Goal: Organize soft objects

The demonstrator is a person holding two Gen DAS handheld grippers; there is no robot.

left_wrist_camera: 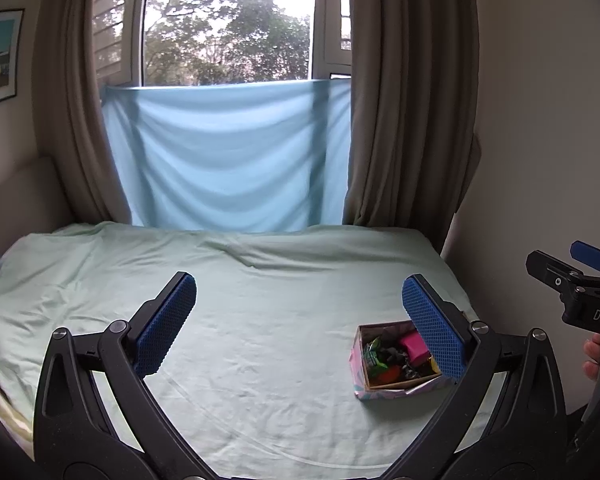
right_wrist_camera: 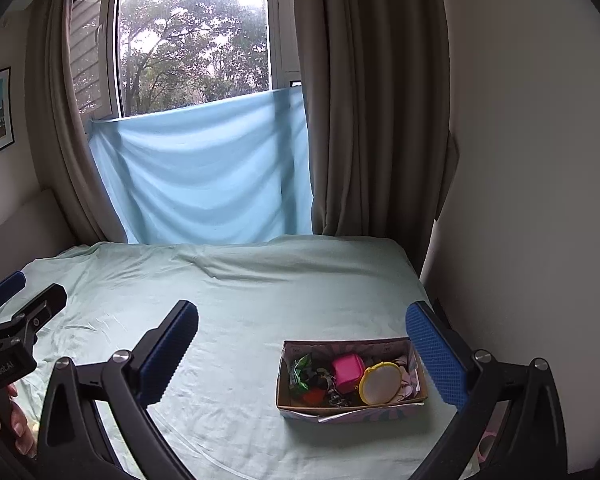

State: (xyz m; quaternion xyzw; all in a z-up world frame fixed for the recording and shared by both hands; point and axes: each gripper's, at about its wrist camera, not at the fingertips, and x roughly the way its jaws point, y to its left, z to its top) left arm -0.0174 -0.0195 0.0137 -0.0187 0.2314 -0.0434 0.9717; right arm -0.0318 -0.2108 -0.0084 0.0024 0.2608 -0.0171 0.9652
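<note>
box [right_wrist_camera: 350,411]: pink cube [right_wrist_camera: 347,372], yellow round pouch [right_wrist_camera: 379,389], maybe toys | both hand-held grippers wide, empty

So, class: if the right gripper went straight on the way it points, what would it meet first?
Probably the bed sheet, left of the box; both fingers stand above it, open. Depth is unclear.

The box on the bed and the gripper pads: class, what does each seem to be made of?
Box: probably cardboard, matte brown inside, with patterned paper wrapped outside; its folded edge is creased.
Left gripper and right gripper pads: likely blue rubber or soft plastic, judging by the fine grid texture.
</note>
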